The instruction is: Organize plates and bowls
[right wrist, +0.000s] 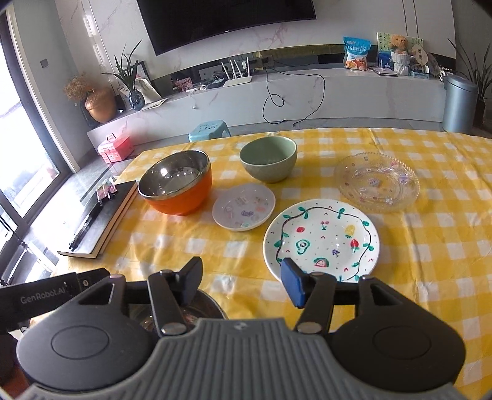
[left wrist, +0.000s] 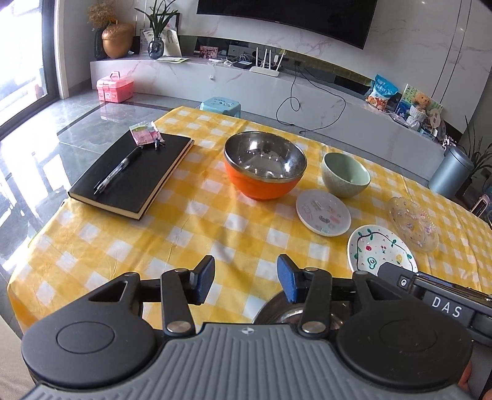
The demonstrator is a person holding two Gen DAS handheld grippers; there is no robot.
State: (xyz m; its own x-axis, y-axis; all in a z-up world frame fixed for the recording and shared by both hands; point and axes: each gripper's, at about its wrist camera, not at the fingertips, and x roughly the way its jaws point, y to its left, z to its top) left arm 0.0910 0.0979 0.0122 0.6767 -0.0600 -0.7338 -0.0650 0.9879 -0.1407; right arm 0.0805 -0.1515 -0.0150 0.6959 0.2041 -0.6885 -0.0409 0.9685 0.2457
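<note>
The worktop (right wrist: 415, 246) wears a yellow checked cloth. A black notebook (left wrist: 132, 172) lies far left. The orange steel-lined bowl (right wrist: 178, 184) sits left of the green bowl (right wrist: 269, 160); the glass plate (right wrist: 376, 183) lies far right, the fruit-painted plate (right wrist: 323, 240) nearer, the small sticker plate (right wrist: 243, 206) between. Both the left tool (left wrist: 246, 280) and right tool (right wrist: 241, 280) stand open, empty, above a steel bowl's rim (right wrist: 209, 300).

Daylight pours through the tall window (right wrist: 18, 147) on the left and glares off the glossy grey floor (left wrist: 61, 129). A big dark television (right wrist: 224, 21) hangs on the white marble wall (left wrist: 246, 34), above a long low marble console (right wrist: 307, 92). Down on the floor, a pale blue stool (right wrist: 209, 129) sits just beyond the yellow checked tablecloth (left wrist: 123, 246), a pink case (left wrist: 115, 86) by the window, a grey bin (right wrist: 459, 101) far right.
</note>
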